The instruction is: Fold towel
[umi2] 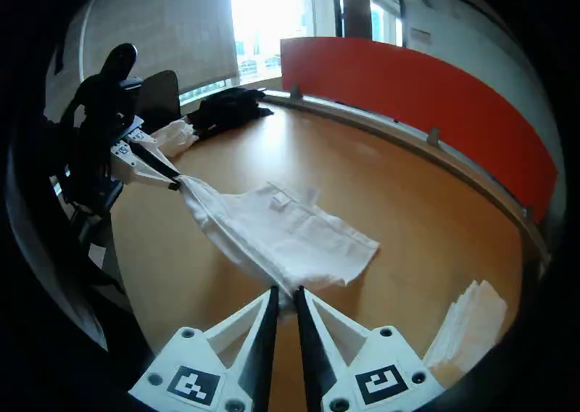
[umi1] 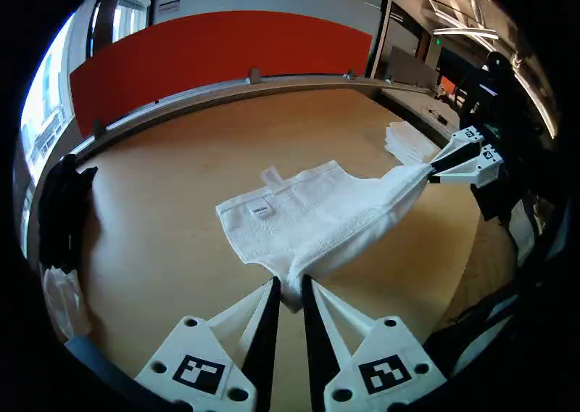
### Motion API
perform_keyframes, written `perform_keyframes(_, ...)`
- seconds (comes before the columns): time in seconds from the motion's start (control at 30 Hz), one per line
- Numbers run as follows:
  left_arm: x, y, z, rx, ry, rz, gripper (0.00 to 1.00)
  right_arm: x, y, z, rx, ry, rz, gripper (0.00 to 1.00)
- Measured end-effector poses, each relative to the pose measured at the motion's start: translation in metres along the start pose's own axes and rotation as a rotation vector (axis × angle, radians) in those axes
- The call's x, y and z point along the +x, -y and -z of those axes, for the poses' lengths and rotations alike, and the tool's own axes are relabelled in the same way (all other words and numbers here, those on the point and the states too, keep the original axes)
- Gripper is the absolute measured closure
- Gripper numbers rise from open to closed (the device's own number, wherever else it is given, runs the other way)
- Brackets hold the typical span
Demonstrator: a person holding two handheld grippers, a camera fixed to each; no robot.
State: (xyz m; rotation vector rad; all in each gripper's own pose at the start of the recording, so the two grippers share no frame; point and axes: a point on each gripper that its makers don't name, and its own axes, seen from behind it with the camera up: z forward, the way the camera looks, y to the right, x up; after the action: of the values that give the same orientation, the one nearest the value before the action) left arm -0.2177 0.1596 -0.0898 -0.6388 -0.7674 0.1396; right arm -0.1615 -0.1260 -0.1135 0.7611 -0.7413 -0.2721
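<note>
Stretching between two grippers, one white terry towel (umi1: 312, 209) lies mostly flat on the pale wooden counter (umi1: 167, 216), with its near edge raised. The left gripper (umi1: 290, 296) has its fingers (umi1: 266, 325) clamped on one corner, and the right gripper (umi2: 286, 296) pinches the neighbouring corner. The held edge runs from one gripper to the other. The towel's body lies ahead of both, toward the red partition panel (umi1: 217, 49), so the fold likely goes forward. One stack of folded white cloths (umi2: 467, 325) and one black bundle (umi2: 228, 107) sit well apart.
</note>
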Motion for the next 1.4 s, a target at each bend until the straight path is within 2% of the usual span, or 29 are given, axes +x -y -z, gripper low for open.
perform_keyframes(0.27, 0.003, -0.006, 0.013, -0.005, -0.002, 0.007, 0.79, 0.006, 0.005, 0.012, 0.013, -0.003, 0.007, 0.82)
perform_keyframes(0.63, 0.001, -0.01, 0.018, -0.01, 0.006, 0.013, 0.79, 0.006, 0.009, 0.017, 0.025, 0.007, 0.022, 0.82)
perform_keyframes(1.07, 0.002, -0.008, 0.011, -0.005, 0.008, 0.028, 0.79, 0.001, 0.006, 0.01, 0.023, 0.02, 0.02, 0.82)
perform_keyframes(1.4, 0.012, 0.004, -0.01, 0.013, 0.002, 0.029, 0.79, 0.001, -0.008, -0.006, 0.009, 0.044, 0.028, 0.82)
